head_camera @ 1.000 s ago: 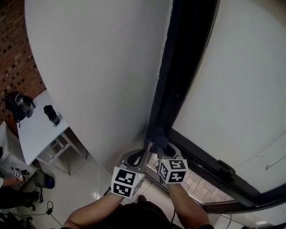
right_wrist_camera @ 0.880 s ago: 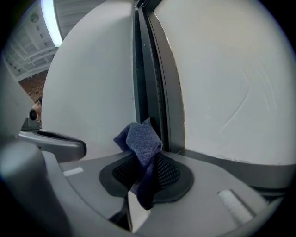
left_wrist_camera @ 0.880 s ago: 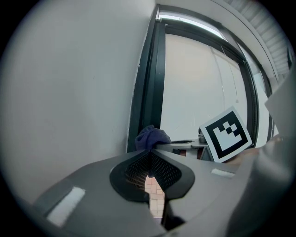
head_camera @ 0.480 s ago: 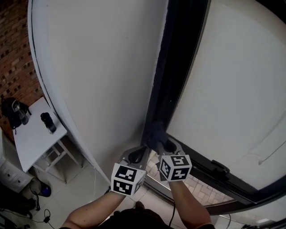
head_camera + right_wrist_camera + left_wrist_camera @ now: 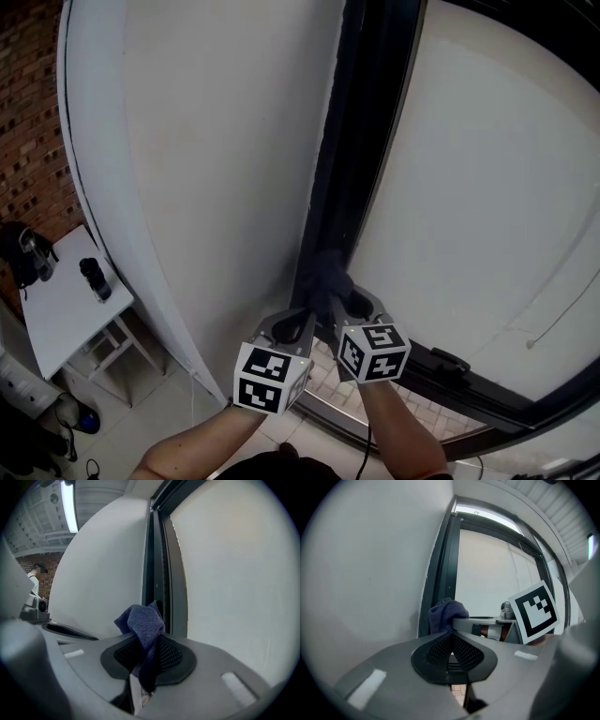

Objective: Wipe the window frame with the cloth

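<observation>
Cloth [image 5: 143,625], dark blue, is pinched in my right gripper [image 5: 149,660], bunched forward to meet the black window frame [image 5: 349,169] at lower centre of the head view; my left gripper [image 5: 451,654] is closed, empty.

Window frame [image 5: 361,141] cut by top edge, cloth [image 5: 328,272] partly hidden by right gripper [image 5: 341,294] (head view), table [image 5: 56,314] objects [image 5: 94,278] unidentifiable

An indoor workspace, possibly a workshop or lab, was suggested: a brick wall [image 5: 28,94], a white table [image 5: 70,314] on a tiled floor [image 5: 141,412], and a ceiling tube light [image 5: 71,508] were seen.
</observation>
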